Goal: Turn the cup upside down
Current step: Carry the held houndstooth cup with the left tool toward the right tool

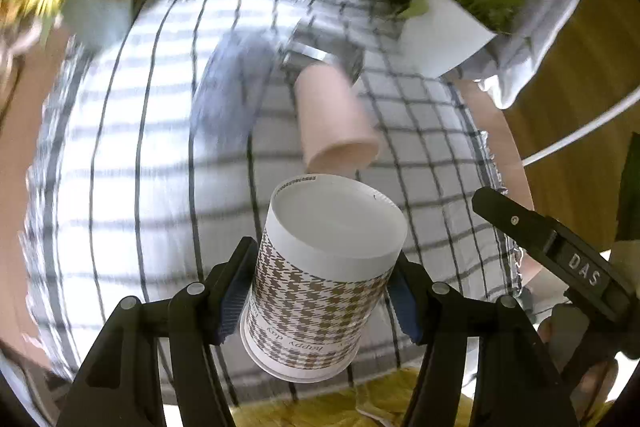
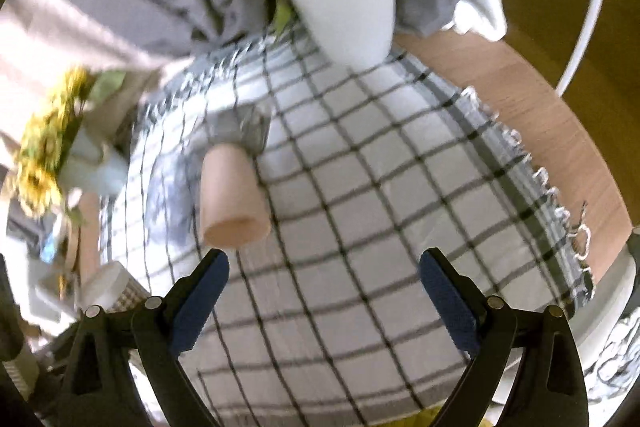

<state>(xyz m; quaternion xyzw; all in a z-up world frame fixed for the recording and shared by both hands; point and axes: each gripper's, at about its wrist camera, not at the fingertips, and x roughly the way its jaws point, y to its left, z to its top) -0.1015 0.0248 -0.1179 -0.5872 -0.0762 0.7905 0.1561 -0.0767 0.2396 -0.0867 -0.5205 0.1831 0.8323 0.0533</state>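
Note:
My left gripper [image 1: 320,287] is shut on a white paper cup with a brown houndstooth pattern [image 1: 316,291]. The cup is held above the checked cloth, upside down, its flat base towards the camera and its rim low. A pink cup [image 1: 336,119] stands on the cloth just beyond it, bottom up. In the right wrist view the pink cup [image 2: 232,195] is ahead and left of my right gripper [image 2: 324,291], which is open and empty above the cloth. The houndstooth cup shows only as a sliver at the left edge [image 2: 120,291].
A black-and-white checked cloth [image 2: 380,187] covers a round wooden table [image 2: 520,99]. A white pot with a green plant [image 2: 352,11] stands at the far edge. Yellow flowers in a pale vase [image 2: 52,155] stand at the left. A shiny metal object [image 1: 320,57] lies behind the pink cup.

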